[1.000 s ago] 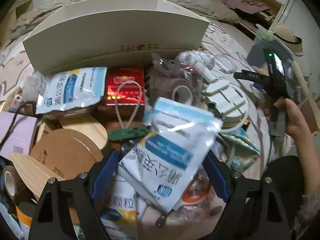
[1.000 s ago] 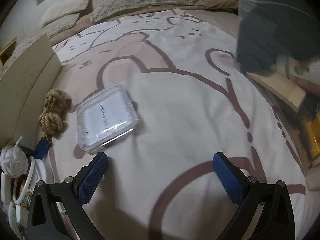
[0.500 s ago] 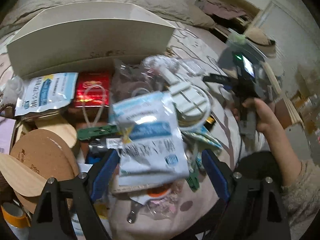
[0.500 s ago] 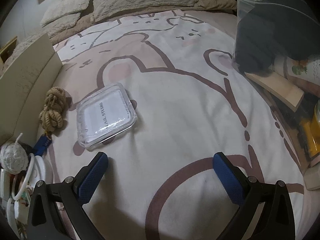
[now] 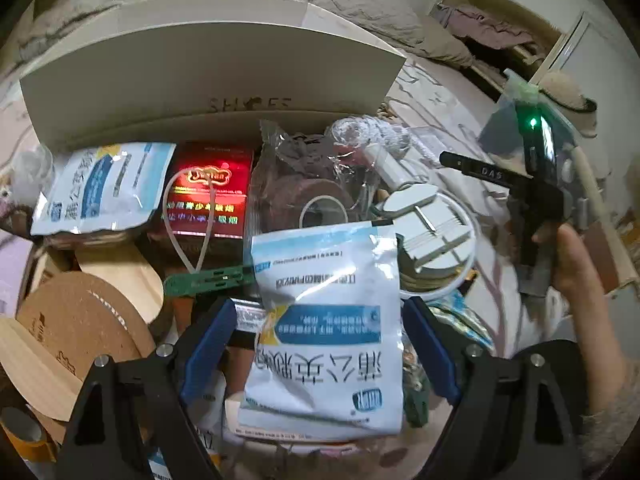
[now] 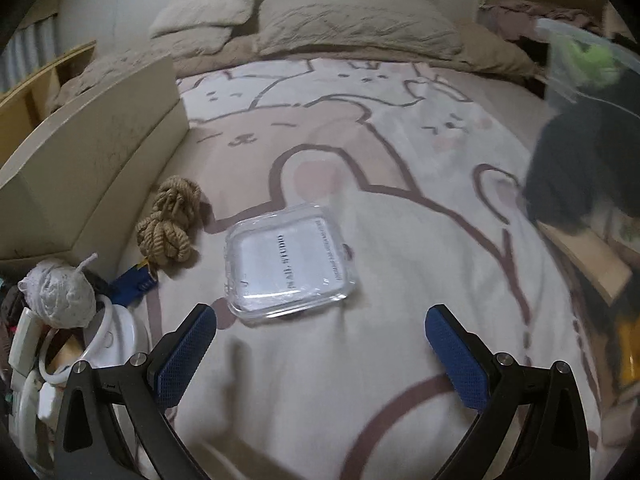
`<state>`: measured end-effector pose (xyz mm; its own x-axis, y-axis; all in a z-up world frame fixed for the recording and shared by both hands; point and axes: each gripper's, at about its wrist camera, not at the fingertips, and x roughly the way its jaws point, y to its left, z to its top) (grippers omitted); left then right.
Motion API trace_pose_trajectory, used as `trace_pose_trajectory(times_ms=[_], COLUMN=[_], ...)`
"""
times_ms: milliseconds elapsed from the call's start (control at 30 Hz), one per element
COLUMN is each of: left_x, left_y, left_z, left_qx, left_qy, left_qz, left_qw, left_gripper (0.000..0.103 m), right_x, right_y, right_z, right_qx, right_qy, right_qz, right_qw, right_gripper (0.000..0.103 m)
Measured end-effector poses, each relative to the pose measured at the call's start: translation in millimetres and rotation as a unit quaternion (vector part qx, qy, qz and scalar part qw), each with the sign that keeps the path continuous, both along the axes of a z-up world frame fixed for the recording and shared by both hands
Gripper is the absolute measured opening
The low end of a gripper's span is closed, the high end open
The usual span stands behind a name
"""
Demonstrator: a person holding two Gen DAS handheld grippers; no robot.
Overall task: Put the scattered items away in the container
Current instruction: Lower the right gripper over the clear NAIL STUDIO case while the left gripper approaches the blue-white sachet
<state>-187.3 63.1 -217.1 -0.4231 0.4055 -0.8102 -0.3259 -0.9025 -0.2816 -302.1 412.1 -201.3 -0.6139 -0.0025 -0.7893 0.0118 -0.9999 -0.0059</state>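
The left gripper [image 5: 316, 344] hangs over the crowded container [image 5: 208, 76], a pale shoe box with its lid standing up across the top of the left wrist frame. Its jaws stand wide, and a white and blue sachet [image 5: 326, 328] lies between them in the lower centre of the frame, long axis running up the frame along the fingers; whether the pads press its edges cannot be told, though a gap seems to show on both sides. The sachet is flat, glossy and crinkled, with printed text upside down to the camera, and it rests on other packets already in the box. On the bed, the right gripper [image 6: 320, 352] has its jaws open and empty. The nearest loose thing is a clear plastic case [image 6: 288, 264], just above and slightly left of the jaws' midline, square with rounded corners and lying flat, a white label inside. A knotted rope [image 6: 170, 220] sits further left beside the box wall. The right hand is plainly the nearer 1.
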Motion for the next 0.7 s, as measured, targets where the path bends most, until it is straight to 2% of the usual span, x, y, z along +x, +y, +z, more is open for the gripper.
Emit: trace_pose_trajectory(times_ms=[33,167,233,267,433,533,700], left_x=[0,-1,-1,0,2,6,9], left_y=[1,0,-2,-2,-6,-7,-10], left_z=[-1,-2,-2,-2,-1,-1,-1], left_qx=[-0.007,-0.036,-0.035,-0.036,-0.028,-0.030,-0.029], left_qy=[0.004,0.021,0.023,0.024,0.023,0.025,0.027], left_qz=[0.004,0.028,0.033,0.034,0.032,0.028,0.025], left_qw=[1.0000,0.9987,0.9986,0.9985,0.9988,0.9988,0.9989], left_gripper=[0.084,0.061,0.058,0.054,0.048,0.047,0.048], right_x=[-2,-11,-14,-15,-18,-23,-33], right_y=[-1,-10,-13,-15,-20,-23,-18], right_z=[-1,-7,-12,-14,-13,-16,-19], right_qx=[0.003,0.025,0.037,0.041,0.054,0.059,0.036], right_qy=[-0.003,-0.014,-0.023,-0.026,-0.025,-0.029,-0.038], right_qz=[0.003,0.020,0.024,0.027,0.039,0.044,0.043], right_qw=[1.000,0.999,0.999,0.998,0.997,0.997,0.998], right_gripper=[0.103,0.103,0.103,0.103,0.103,0.103,0.103])
